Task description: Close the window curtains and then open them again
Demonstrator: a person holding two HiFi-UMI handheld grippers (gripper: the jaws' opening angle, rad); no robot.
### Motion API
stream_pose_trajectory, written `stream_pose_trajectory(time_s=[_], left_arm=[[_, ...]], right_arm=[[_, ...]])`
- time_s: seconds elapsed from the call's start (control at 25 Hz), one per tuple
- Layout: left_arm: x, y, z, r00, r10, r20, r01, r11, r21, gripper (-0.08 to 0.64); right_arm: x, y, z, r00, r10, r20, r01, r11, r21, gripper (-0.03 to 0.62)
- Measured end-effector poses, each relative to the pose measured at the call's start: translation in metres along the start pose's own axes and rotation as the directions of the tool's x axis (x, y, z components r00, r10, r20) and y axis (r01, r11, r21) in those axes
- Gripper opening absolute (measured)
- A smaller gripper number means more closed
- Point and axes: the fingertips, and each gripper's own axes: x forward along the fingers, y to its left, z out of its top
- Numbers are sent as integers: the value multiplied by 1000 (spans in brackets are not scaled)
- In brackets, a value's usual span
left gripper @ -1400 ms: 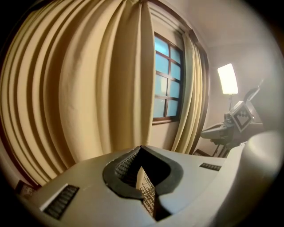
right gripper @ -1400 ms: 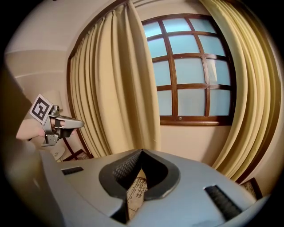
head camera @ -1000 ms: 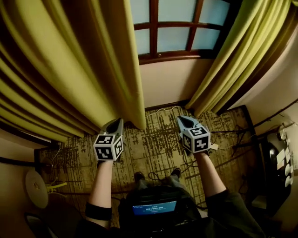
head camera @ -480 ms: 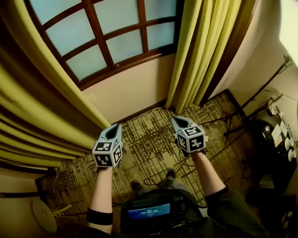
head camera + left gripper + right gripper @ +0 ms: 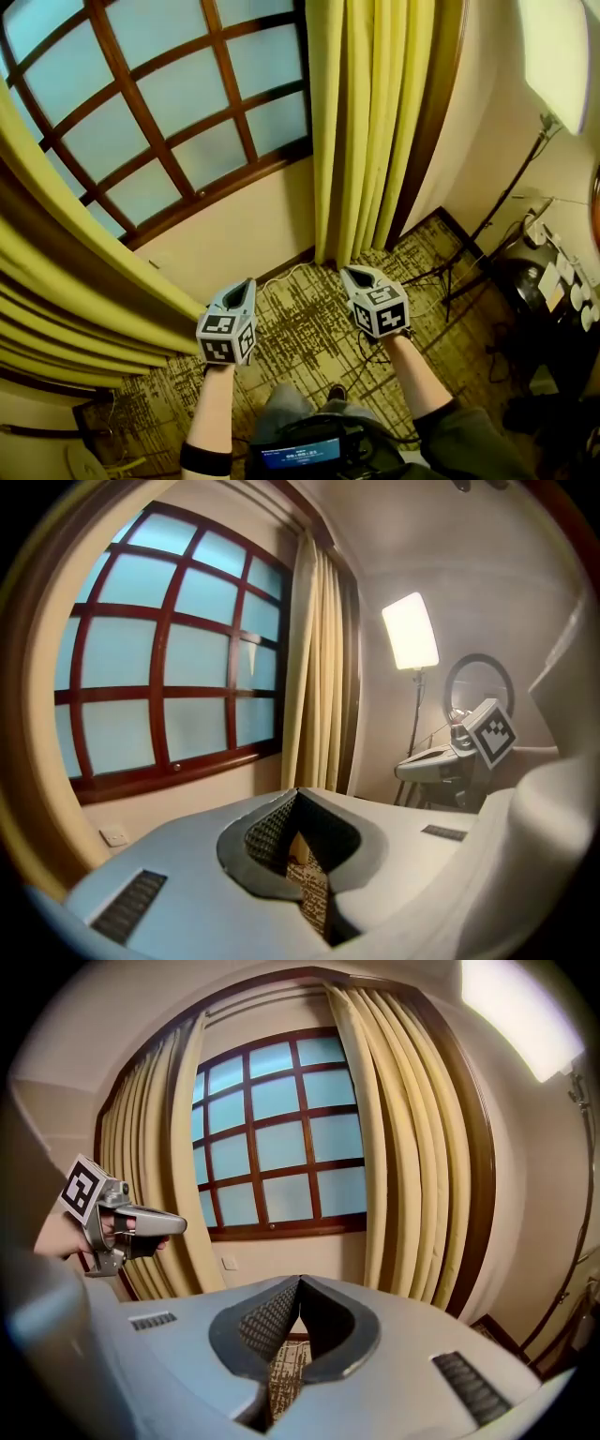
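The head camera looks steeply down from above the forearms, past the left tongs (image 5: 246,284) and right tongs (image 5: 354,274), onto the brown patterned carpet (image 5: 300,323) and the red-brown wooden lattice window (image 5: 141,122). Each tongs camera sits close behind its own tips. Both face that window and the gathered yellow-green pleated curtain (image 5: 370,122), and each catches the other tongs at its edge.

Left gripper (image 5: 247,284), right gripper (image 5: 353,274): grey, black-white square-marked cubes. Black armband (image 5: 205,459) 7 o'clock, dark sleeve (image 5: 464,441) 5 o'clock.

Yellow-green pleated curtains (image 5: 370,122) gathered open at both sides of the window (image 5: 155,112)
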Motion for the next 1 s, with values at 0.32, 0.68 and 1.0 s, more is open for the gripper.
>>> stream_pose_trajectory(time_s=[0.32,0.68,1.0], left_arm=[[50,-9,47,996,-86,32,84,994,67,0],[103,15,134,976,-183,120,162,973,164,0],[126,36,182,964,-214,156,179,960,214,0]], right_arm=[[31,-25,35,999,-30,32,30,999,-15,12],[74,-50,135,983,-107,149,117,991,-61,12],[88,-68,223,936,-162,312,197,977,-84,29]])
